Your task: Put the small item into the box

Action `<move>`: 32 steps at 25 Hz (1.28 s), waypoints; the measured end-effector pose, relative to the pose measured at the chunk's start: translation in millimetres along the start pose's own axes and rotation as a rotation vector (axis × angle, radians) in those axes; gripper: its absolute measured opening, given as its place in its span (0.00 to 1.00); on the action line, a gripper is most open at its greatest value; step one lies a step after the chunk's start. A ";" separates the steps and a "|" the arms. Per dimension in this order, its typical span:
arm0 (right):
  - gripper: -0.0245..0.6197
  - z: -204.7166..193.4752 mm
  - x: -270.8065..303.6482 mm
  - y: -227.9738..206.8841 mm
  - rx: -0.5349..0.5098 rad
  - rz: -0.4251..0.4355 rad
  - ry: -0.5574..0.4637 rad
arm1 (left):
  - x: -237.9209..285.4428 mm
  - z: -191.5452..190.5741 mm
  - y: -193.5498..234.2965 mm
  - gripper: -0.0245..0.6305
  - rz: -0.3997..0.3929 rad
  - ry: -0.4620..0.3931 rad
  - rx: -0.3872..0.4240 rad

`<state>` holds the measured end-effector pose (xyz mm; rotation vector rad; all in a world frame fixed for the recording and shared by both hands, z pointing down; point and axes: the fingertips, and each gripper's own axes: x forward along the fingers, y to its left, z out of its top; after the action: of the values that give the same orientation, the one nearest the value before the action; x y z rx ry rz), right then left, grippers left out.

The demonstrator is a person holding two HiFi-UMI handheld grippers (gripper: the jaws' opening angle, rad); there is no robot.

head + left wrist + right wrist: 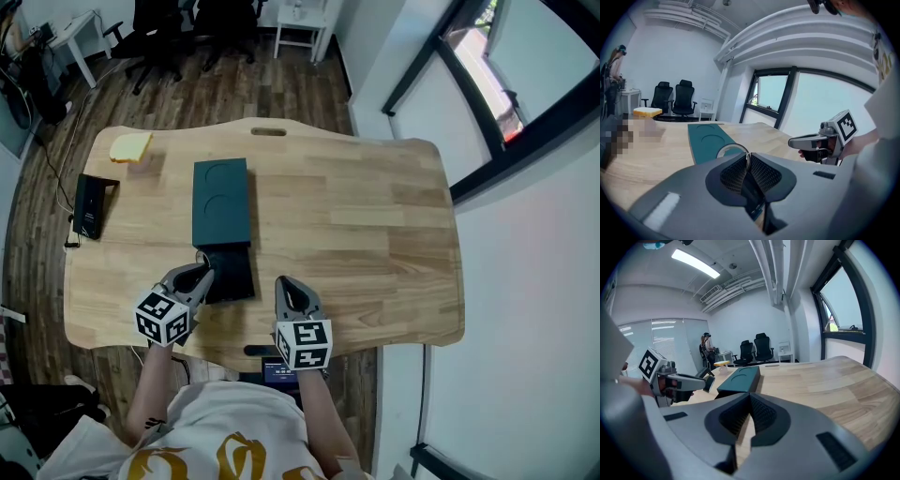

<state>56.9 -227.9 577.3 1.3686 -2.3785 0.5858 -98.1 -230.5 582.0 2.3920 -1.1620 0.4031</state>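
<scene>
Two grippers show low in the head view, over the near edge of a pale wooden table (pixel 375 225). The left gripper (pixel 204 273) has its tip at the near left corner of a black box (pixel 231 274). This box lies flat and touches the near end of a dark green panel (pixel 221 202) that has two round recesses. The right gripper (pixel 284 282) is just beside the black box on its right side, above bare wood. At the far left of the table lie a yellow sponge-like block (pixel 131 147) and a flat black device (pixel 91 206), both well apart from the box. Office chairs (pixel 169 28) stand on the floor behind the table. The small item is too small to make out from this height.

From the left gripper view, the jaws are pressed together on a thin silver ring (pixel 731 145). It is a plain, narrow, shiny hoop. Its arc rises above the left jaw, and its right side is pinched between the meshed pads. Behind it the green panel runs away over the wood. The gripper's own grey body hides the black box here. At the right the other gripper hangs over the table with its marker cube (pixel 846 124).

From the right gripper view, the jaws are closed against each other, with only table wood seen past them. The green panel lies ahead to the left, and the left gripper is near its close end. A person (pixel 707 346) stands far back in the room.
</scene>
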 end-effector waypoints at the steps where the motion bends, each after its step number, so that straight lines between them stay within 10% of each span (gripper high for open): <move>1: 0.05 -1.7 1.5 -1.2 0.001 0.000 0.006 | 2.3 -2.4 -0.1 0.09 -0.003 0.009 0.000; 32: 0.05 -37.9 46.7 -21.7 0.053 0.015 0.103 | 55.0 -65.4 -5.7 0.09 -0.125 0.296 0.057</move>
<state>56.4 -253.0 636.2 1.3107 -2.3080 0.7107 -64.6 -230.5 660.8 2.3374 -0.8748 0.7276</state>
